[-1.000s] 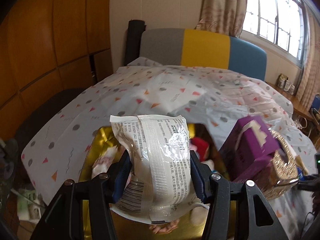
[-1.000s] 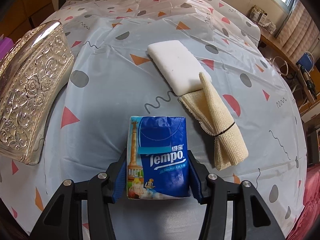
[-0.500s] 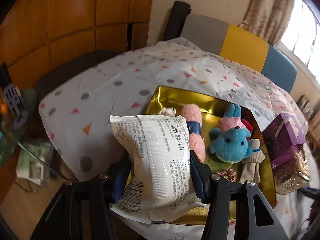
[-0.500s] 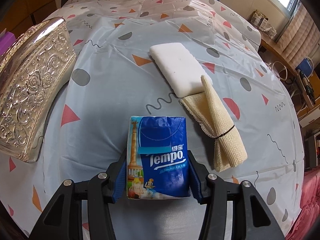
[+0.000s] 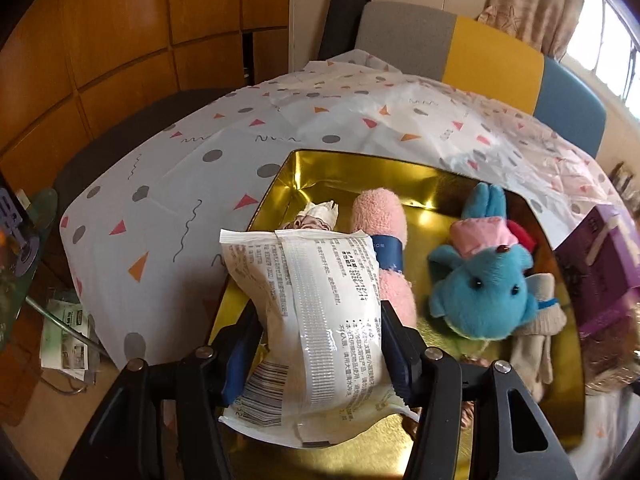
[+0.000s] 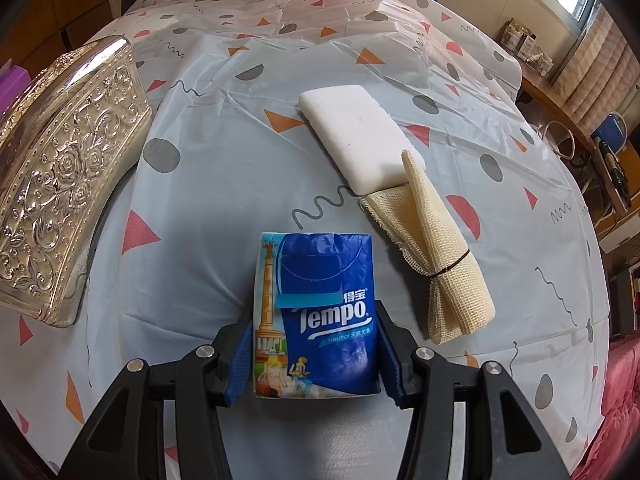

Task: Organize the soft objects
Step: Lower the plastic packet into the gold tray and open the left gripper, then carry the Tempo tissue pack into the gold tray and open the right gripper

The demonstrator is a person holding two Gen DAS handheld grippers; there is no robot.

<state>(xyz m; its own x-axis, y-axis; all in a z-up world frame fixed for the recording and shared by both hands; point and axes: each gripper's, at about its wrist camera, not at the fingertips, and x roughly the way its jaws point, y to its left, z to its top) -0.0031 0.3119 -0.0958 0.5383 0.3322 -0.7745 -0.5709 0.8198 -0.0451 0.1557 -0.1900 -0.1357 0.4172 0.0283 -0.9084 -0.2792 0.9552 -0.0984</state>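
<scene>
My left gripper (image 5: 320,332) is shut on a white plastic packet (image 5: 316,312) and holds it above the near left part of a gold tray (image 5: 340,172). In the tray lie a pink plush roll (image 5: 384,216), a blue plush toy (image 5: 488,288), a beige glove (image 5: 536,340) and a small crumpled cloth (image 5: 316,216). My right gripper (image 6: 316,344) is shut on a blue Tempo tissue pack (image 6: 320,312), just above the tablecloth. A white sponge (image 6: 356,132) and a tied beige mesh cloth (image 6: 436,252) lie on the table beyond it.
A purple box (image 5: 600,260) stands right of the tray. An embossed silver lid (image 6: 60,176) lies at the left in the right wrist view. The patterned tablecloth (image 6: 224,168) covers the table. A grey, yellow and blue chair back (image 5: 480,48) stands behind it. The floor lies at the left edge.
The left gripper with the packet has moved closer over the gold tray, whose contents now show fully. The right gripper with the tissue pack has barely moved.
</scene>
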